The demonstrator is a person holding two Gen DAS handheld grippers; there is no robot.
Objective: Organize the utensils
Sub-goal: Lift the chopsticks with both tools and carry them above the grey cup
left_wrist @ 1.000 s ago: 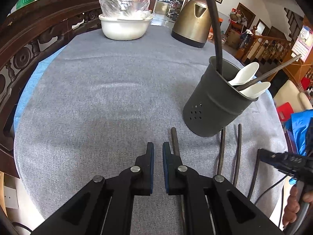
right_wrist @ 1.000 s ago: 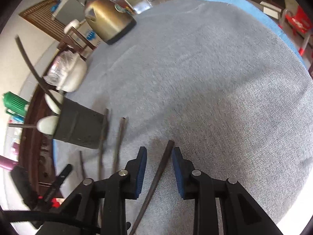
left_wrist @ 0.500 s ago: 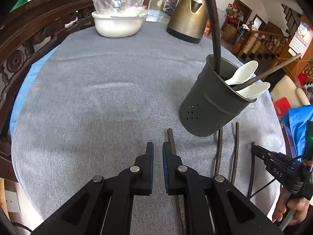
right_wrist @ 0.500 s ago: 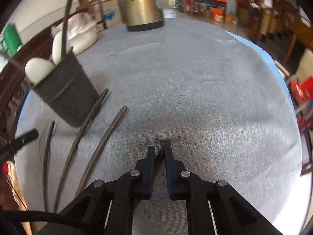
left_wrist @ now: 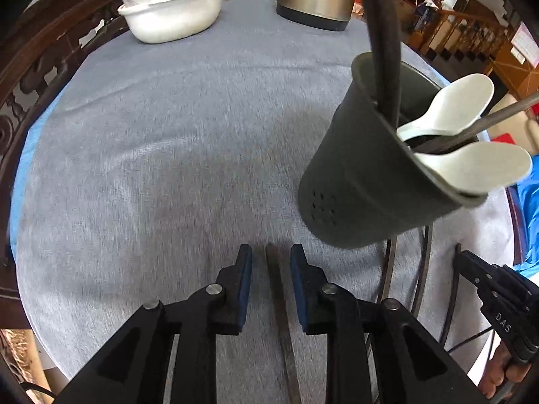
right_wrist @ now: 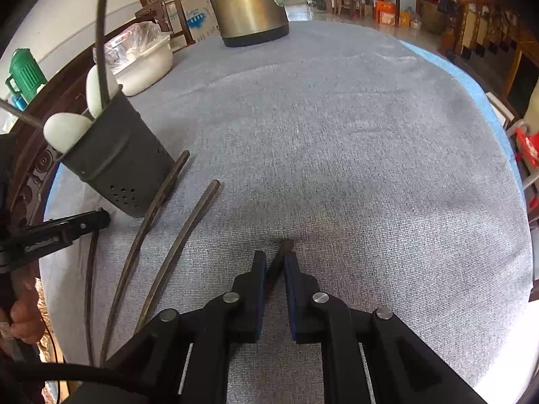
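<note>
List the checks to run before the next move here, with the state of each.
1. Right gripper pinching its chopstick, jaws just closed on it: ok.
2. Left gripper straddling another chopstick: ok.
3. Left fingers pressing that chopstick: not ok; they have just been opening, with a gap on either side.
4. Holder standing on the cloth: ok.
5. Right chopstick lifted off the cloth: cannot tell.
</note>
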